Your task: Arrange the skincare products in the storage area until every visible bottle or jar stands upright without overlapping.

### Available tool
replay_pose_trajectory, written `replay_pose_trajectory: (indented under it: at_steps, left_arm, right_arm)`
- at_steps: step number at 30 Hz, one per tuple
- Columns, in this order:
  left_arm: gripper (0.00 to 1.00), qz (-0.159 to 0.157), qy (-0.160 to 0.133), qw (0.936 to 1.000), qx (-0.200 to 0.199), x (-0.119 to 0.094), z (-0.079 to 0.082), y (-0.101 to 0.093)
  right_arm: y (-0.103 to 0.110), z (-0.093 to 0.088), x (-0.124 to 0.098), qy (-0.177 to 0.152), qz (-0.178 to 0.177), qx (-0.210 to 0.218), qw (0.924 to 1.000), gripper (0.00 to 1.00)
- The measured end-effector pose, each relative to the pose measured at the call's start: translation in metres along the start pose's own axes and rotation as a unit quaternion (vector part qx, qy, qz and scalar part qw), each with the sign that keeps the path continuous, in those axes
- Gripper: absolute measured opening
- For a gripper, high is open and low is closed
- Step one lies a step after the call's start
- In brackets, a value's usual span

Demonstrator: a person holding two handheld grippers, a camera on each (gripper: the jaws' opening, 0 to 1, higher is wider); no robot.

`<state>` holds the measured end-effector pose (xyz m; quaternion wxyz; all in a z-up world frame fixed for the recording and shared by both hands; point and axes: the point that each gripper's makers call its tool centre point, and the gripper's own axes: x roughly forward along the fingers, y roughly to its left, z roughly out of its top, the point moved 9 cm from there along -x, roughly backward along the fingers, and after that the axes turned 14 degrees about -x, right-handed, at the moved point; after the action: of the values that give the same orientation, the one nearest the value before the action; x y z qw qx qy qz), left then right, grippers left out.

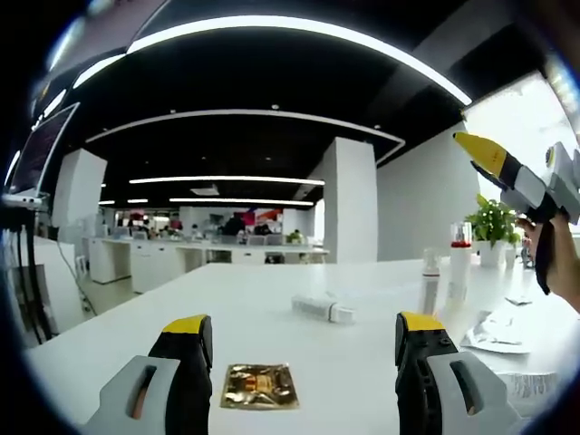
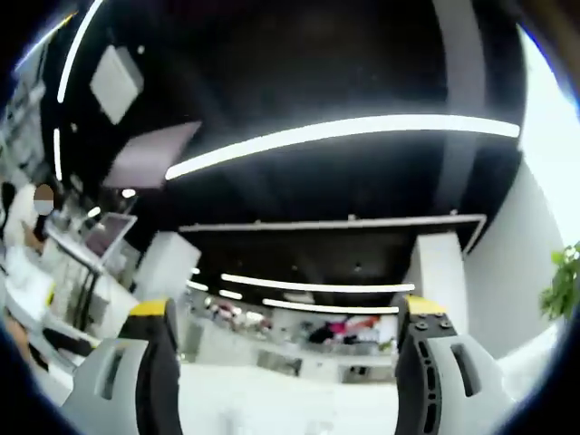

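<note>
Left gripper, seen in the left gripper view: its two yellow-tipped jaws stand wide apart with nothing between them, above a white table. Between the jaws, toward 7 o'clock, a gold sachet lies flat on the table. Beyond it, near the centre, a white tube lies on its side. Toward 3 o'clock two white bottles stand upright just beside each other: a short bottle and a taller one with a red cap. Behind them is a potted plant. At 4 o'clock crumpled wrappers rest on the table. At 2 o'clock the right gripper is held in a hand, raised well above the table and pointing toward 10 o'clock; only one yellow-tipped jaw is distinct there.

Right gripper, seen in the right gripper view: jaws wide apart and empty, aimed upward at a dark ceiling with light strips. Plant leaves sit at 3 o'clock, blurred
</note>
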<state>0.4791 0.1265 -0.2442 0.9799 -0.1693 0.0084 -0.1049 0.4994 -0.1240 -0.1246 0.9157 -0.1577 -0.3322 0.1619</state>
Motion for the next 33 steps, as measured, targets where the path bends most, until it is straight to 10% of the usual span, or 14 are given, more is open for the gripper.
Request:
replay_pose_trajectory:
  at_steps: [7,14,33]
  left_arm:
    - [0.85,0.004,0.004,1.0,0.001,0.006,-0.003,0.007]
    - [0.85,0.007,0.001,0.9999,-0.013,0.005,-0.003,0.01]
    - [0.85,0.01,0.007,0.9999,-0.005,0.012,-0.002,0.012]
  right_arm:
    - [0.017,-0.057,-0.001,0.159,0.049,0.058,0.9844,1.0]
    - [0.03,-0.083,-0.007,0.237,0.075,0.117,0.9615,0.94]
    - [0.026,-0.142,-0.005,0.301,0.109,0.147,0.9359,0.5]
